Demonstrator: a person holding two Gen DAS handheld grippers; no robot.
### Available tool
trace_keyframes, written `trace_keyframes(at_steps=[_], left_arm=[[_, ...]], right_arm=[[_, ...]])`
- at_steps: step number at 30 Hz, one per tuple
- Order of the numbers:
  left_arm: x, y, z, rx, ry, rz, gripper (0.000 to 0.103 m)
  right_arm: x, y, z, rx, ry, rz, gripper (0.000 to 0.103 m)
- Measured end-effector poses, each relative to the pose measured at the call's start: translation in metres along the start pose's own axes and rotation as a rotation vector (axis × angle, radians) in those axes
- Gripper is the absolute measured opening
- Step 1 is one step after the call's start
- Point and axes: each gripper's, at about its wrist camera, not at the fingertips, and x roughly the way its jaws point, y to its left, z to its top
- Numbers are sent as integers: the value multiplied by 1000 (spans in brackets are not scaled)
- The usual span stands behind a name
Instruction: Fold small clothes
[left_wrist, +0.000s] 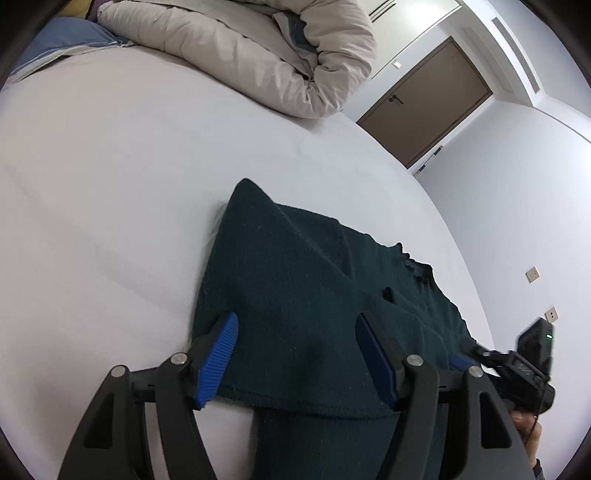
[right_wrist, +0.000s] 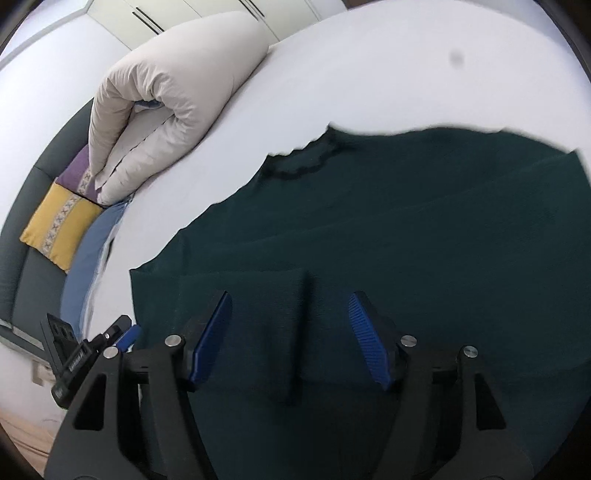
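Two claws hang over one dark green knitted garment (left_wrist: 314, 295) that lies on the white bed (left_wrist: 110, 184), and neither has hold of it. The left claw (left_wrist: 297, 360) stands with its blue pads (left_wrist: 218, 358) spread wide apart above a near edge of the cloth, where one layer overlaps a narrower ribbed part running toward the camera; nothing sits between the pads. The right claw (right_wrist: 290, 339) is likewise open, its jaws set apart over a folded-in strip, probably a sleeve, that lies on top of the body of the garment (right_wrist: 406, 229). In the right wrist view the far edge of the knit is blurred, and a scalloped neckline or trim shows near its upper left. The garment looks already partly folded, with at least one flap laid across the middle, so the step in hand seems to be lining up both claws at the near edge for another fold, or just after letting go of one; which of these cannot be told. The next move, as I judge it, calls for lowering each claw until one pad slides under the edge, closing on all layers together, then lifting both sides evenly and carrying them across. The thick knit may slip or bunch if only the top layer is pinched. A rolled beige duvet (left_wrist: 258, 51) lies well apart at the head of the bed.
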Motion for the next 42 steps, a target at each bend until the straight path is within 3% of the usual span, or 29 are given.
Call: trace_keyframes(at_steps=[1,4,6,7,14,17,23,37,39,42], left_arm=[[-2,0,1,-1,-1,-2,69],[-7,2,2,2,-13,1,69],[-8,3,4,1,-16,2,69],[-9,5,5,-3,-16,3,69],[-10,6,14,-5,-22,29,69],[-3,2,19,4,-11,50,69],[26,-13,30,49,52,85,69],[88,-35,68,190,125,220,69],[93,-38,72,219,127,235,61],[100,-39,75,239,147,219,34]], right_arm=[[10,3,-4,3,21,3,63],[32,24,-14,-101,97,-70,26],[34,36,-18,-154,79,-114,19],[31,39,-18,-167,72,-125,8],[-26,41,2,-177,-79,-134,6],[-44,25,14,-178,-106,-194,6],[-49,-21,22,-142,-99,-260,6],[-38,-56,0,-73,-60,-208,7],[-36,-56,-3,-85,-58,-210,7],[-34,-55,-6,-98,-56,-215,6]])
